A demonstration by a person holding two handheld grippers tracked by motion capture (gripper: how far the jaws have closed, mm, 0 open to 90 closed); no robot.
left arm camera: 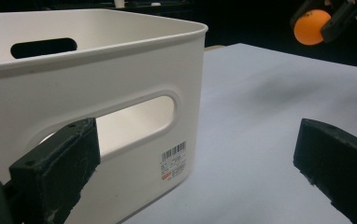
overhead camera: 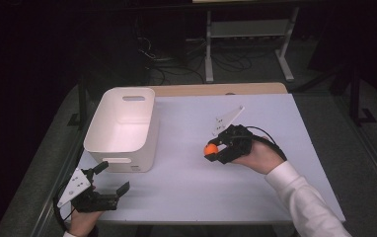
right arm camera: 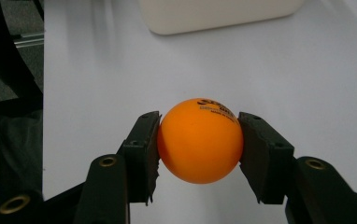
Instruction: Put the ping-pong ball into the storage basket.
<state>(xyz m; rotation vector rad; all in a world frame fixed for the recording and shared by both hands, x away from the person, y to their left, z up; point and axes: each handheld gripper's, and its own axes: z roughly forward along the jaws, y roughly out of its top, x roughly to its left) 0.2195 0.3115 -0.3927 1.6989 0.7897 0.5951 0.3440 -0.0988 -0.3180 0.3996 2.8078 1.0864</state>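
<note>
Now, orange ball (right arm camera: 199, 140) between right hand-held gripper (right arm camera: 199, 156) jaws.

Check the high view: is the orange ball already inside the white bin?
No, the orange ball is clamped between the jaws of the right gripper above the table, well apart from the white bin.

Bright table (overhead camera: 255, 197), dark surroundings (near claws blurred).
</note>
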